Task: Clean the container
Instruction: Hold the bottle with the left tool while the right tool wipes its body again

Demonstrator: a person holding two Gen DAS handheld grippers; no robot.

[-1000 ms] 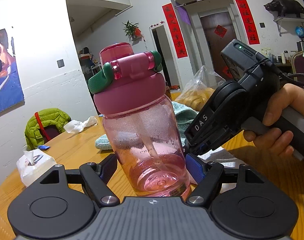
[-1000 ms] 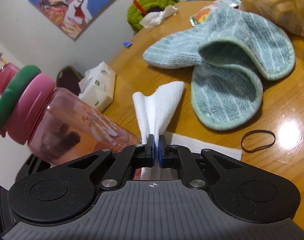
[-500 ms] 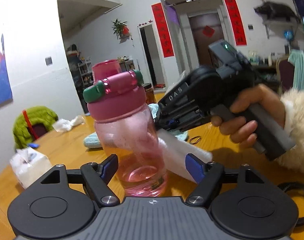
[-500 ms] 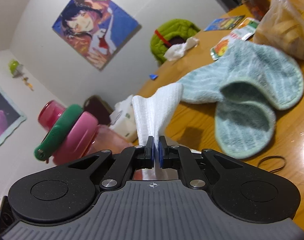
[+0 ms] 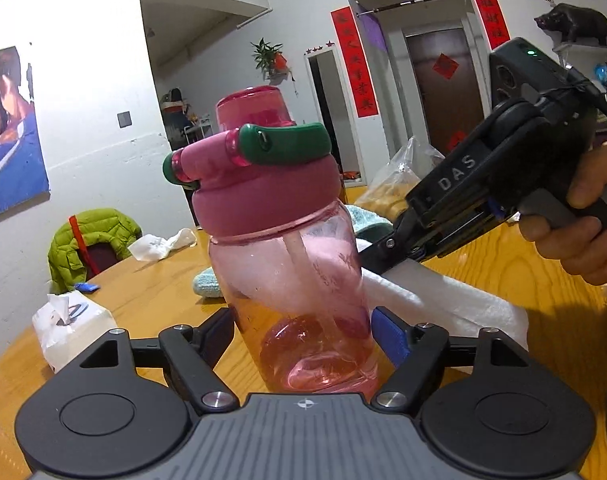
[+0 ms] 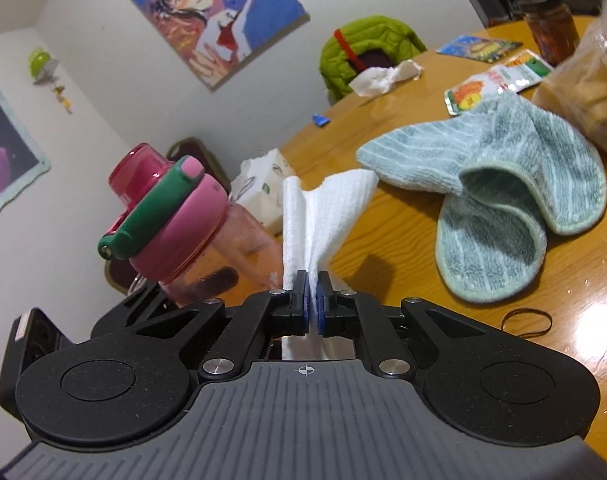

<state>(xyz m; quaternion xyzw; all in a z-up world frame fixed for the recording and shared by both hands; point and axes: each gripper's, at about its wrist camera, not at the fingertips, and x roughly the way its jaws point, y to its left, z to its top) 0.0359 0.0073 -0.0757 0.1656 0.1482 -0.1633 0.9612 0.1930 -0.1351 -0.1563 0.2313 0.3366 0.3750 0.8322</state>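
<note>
A pink see-through bottle [image 5: 295,280] with a pink lid and green handle stands between the jaws of my left gripper [image 5: 301,332], which is shut on its lower body. It also shows in the right wrist view [image 6: 207,240], tilted. My right gripper [image 6: 312,292] is shut on a folded white cloth [image 6: 319,216]. In the left wrist view the right gripper [image 5: 391,248] presses that white cloth [image 5: 443,300] against the bottle's right side.
On the wooden table [image 6: 403,232] lie a teal towel [image 6: 503,200], a tissue pack [image 5: 71,328], a rubber band [image 6: 527,320], snack packets [image 6: 499,80], a plastic bag [image 6: 583,92] and a jar [image 6: 551,28]. A green jacket [image 5: 91,240] hangs on a chair.
The left gripper has closed back onto the bottle after being open around it. The right gripper with the cloth has come down against the bottle's right side.
</note>
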